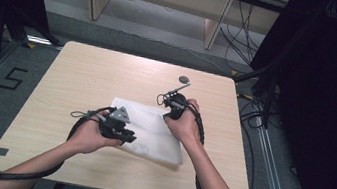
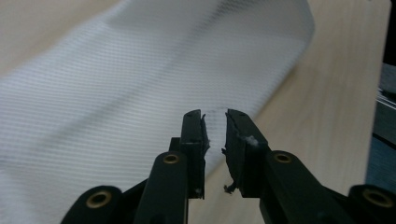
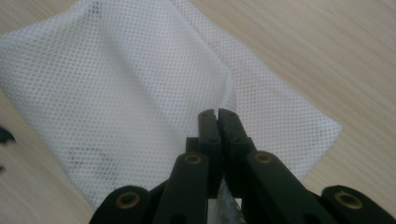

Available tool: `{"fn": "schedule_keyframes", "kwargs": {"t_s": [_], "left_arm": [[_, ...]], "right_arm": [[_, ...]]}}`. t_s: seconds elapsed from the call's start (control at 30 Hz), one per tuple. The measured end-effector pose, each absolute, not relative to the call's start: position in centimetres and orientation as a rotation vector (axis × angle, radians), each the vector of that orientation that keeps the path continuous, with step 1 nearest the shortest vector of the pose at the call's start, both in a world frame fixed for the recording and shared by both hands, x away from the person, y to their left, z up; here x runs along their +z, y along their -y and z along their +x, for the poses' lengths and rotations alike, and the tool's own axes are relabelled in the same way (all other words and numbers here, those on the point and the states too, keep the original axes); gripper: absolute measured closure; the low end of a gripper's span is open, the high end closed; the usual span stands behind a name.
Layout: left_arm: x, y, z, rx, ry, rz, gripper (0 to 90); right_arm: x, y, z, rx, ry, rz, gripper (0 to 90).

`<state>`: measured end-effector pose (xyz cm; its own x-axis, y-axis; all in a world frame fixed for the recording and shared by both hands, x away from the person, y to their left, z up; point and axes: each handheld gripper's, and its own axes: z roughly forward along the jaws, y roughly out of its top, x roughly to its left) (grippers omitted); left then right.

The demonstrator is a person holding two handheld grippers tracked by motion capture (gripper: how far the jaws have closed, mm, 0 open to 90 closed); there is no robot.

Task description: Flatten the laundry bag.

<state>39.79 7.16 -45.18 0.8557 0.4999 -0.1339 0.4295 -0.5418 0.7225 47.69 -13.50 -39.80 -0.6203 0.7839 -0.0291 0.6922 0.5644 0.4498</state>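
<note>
Two grippers work a white mesh bag (image 1: 148, 132) lying flat mid-table: the right gripper (image 3: 218, 114), at its one o'clock corner, pinches the mesh and could drag it askew, while the left gripper (image 2: 215, 122), at nine o'clock, nearly closed yet empty, may miss the edge.
</note>
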Motion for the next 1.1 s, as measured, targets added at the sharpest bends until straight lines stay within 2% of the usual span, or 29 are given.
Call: {"fn": "schedule_keyframes", "kwargs": {"t_s": [0.2, 0.5, 1.0, 1.1], "left_arm": [[-47.7, -5.4, 39.7, 0.044, -0.654, 2.322, 80.0], [-49.2, -4.4, 39.7, 0.029, -0.656, 2.382, 79.3], [-50.1, -4.5, 42.2, 0.062, -0.821, 2.279, 80.2], [-50.1, -4.9, 42.7, 0.079, -0.812, 2.288, 79.9]], "right_arm": [[-39.3, 13.4, 47.6, 0.621, -2.565, 1.216, 89.9], [-38.7, 13.5, 47.5, 0.623, -2.589, 1.168, 90.0], [-36.0, 12.9, 43.9, 0.939, -2.632, 1.031, 90.0], [-35.8, 13.0, 43.1, 1.003, -2.618, 1.001, 90.0]]}}
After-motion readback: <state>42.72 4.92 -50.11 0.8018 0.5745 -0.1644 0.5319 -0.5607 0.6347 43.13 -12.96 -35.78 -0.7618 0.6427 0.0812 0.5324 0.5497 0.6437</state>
